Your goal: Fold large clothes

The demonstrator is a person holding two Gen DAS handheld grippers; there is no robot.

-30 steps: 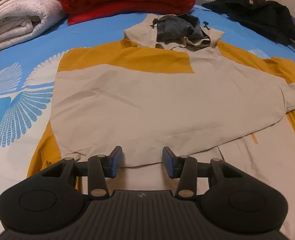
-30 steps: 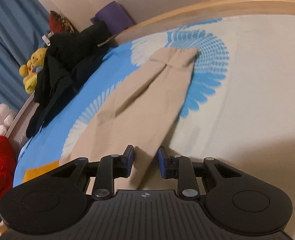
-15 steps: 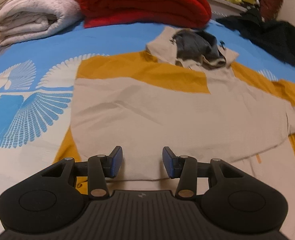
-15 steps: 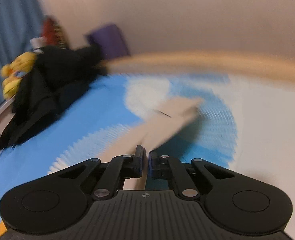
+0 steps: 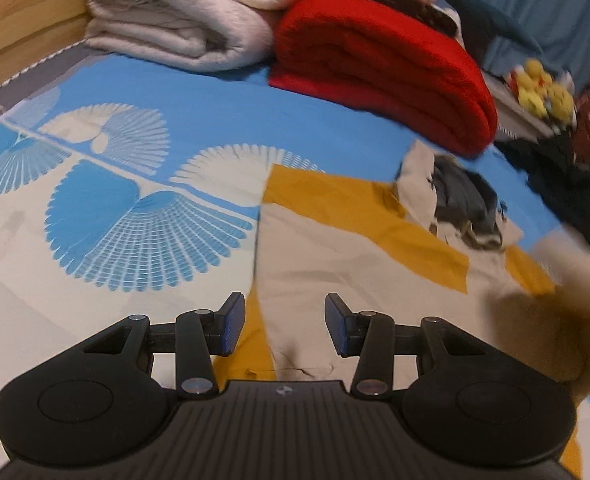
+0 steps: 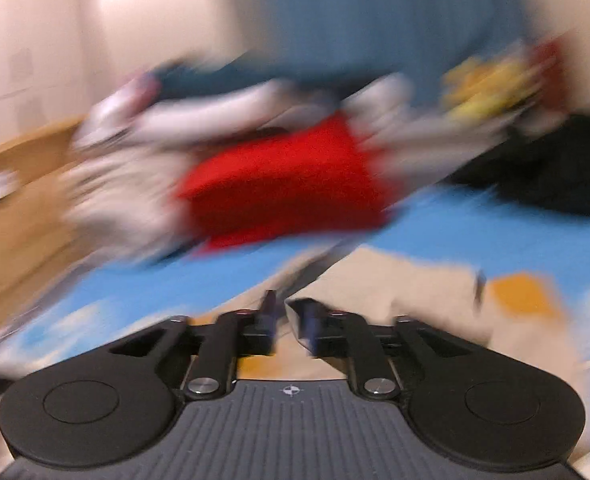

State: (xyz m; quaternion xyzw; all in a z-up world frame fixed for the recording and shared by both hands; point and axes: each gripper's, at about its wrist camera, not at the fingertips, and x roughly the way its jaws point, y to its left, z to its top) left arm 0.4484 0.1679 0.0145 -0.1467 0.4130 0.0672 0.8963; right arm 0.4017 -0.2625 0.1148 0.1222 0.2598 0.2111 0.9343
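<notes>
A beige and mustard hooded jacket (image 5: 335, 248) lies spread on the bed, its grey-lined hood (image 5: 463, 200) toward the red blanket. My left gripper (image 5: 281, 326) is open and empty, low over the jacket's left edge near the hem. My right gripper (image 6: 285, 320) is shut on the jacket's beige sleeve (image 6: 375, 280), which trails away from the fingers; this view is badly blurred. In the left wrist view a blurred beige fold (image 5: 555, 312) hangs at the right edge.
A folded red blanket (image 5: 383, 68) and folded white blankets (image 5: 183, 20) lie at the bed's head. Black clothes (image 5: 567, 188) and yellow plush toys (image 5: 543, 88) are far right. A wooden bed frame (image 5: 19, 20) runs along the left. The blue and white sheet (image 5: 127, 220) lies left.
The right gripper closed on the beige sleeve and swung fast from the bed's right side toward the jacket body. The left gripper shifted left along the hem and stayed open.
</notes>
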